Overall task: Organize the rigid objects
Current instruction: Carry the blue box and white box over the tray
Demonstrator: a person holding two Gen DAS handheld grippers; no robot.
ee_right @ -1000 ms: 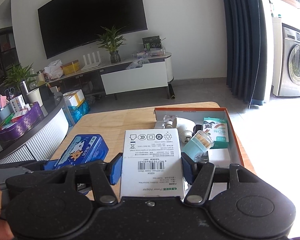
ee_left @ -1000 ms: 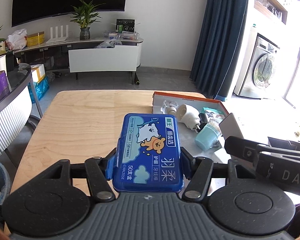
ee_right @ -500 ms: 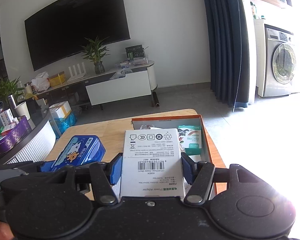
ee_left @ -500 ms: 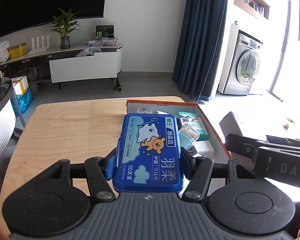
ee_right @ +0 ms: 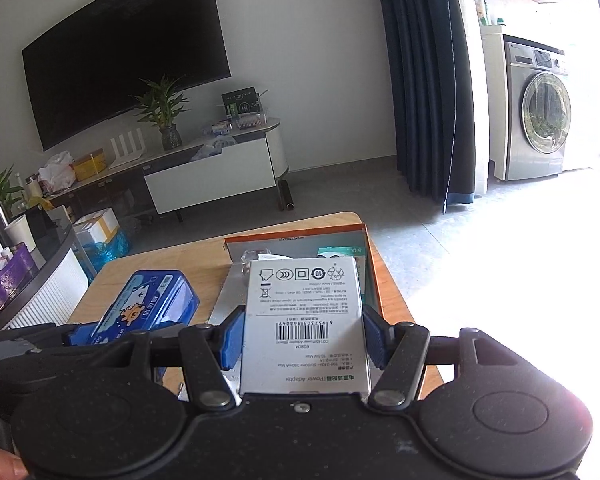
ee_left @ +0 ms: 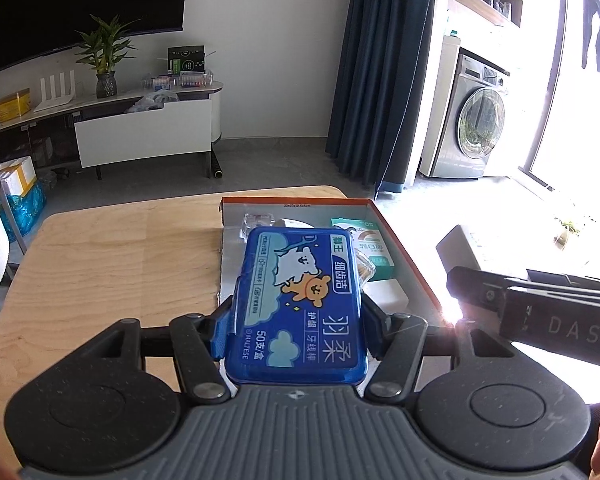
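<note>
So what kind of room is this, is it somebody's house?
Yes, most likely a home living room: a big TV hangs above a low cabinet with a potted plant, and a washing machine stands by the window.

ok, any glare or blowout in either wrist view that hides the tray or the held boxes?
Left wrist: window blows out the right edge, with a flare beside the orange tray; blue box stays sharp. Right wrist: floor at right is washed out; white box label readable. Fisheye bends both.

Between the left tongs' pads sits a blue case (ee_left: 298, 312) printed with cartoon animals; between the right's, a white barcoded box (ee_right: 304, 324).
</note>
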